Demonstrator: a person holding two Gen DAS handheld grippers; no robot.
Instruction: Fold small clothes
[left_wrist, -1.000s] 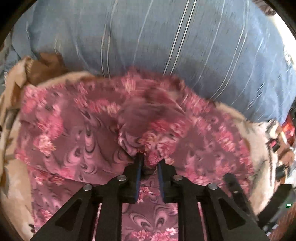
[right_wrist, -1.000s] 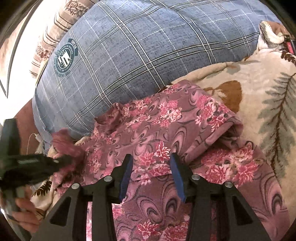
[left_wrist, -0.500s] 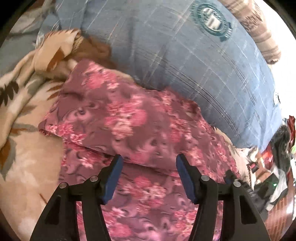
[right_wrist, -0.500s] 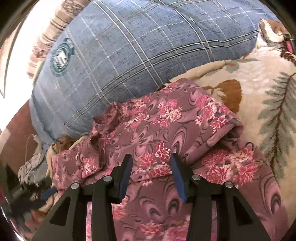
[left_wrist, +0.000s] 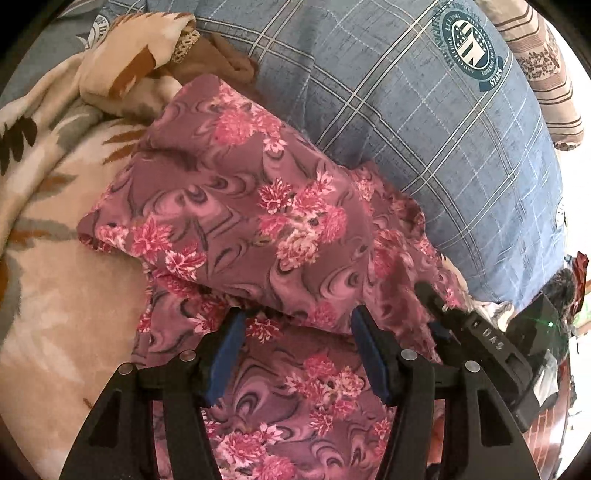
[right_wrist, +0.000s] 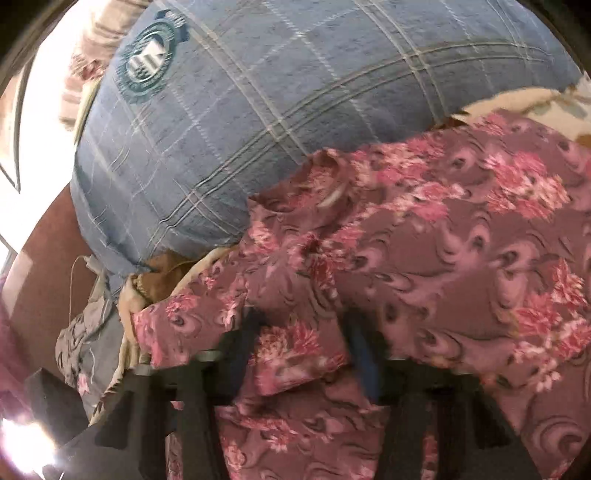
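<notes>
A mauve garment with pink flowers (left_wrist: 258, 221) lies folded over itself on a cream leaf-print blanket (left_wrist: 55, 258). My left gripper (left_wrist: 295, 325) is open, its blue-padded fingers at the near edge of the folded-over layer, holding nothing. My right gripper (right_wrist: 301, 332) is open, its fingers pushed under the garment's (right_wrist: 443, 240) edge, with cloth draped over them; the view is blurred. The right gripper also shows in the left wrist view (left_wrist: 436, 306) at the garment's right edge.
A large blue plaid pillow (left_wrist: 424, 129) with a round crest lies just behind the garment, also seen in the right wrist view (right_wrist: 258, 110). A striped pillow (left_wrist: 543, 66) sits at far right. Crumpled blanket and brown cloth (left_wrist: 218, 62) lie at the back left.
My left gripper let go of the garment flap, opened, and swung left. My right gripper moved left and forward, going under the garment's edge.
</notes>
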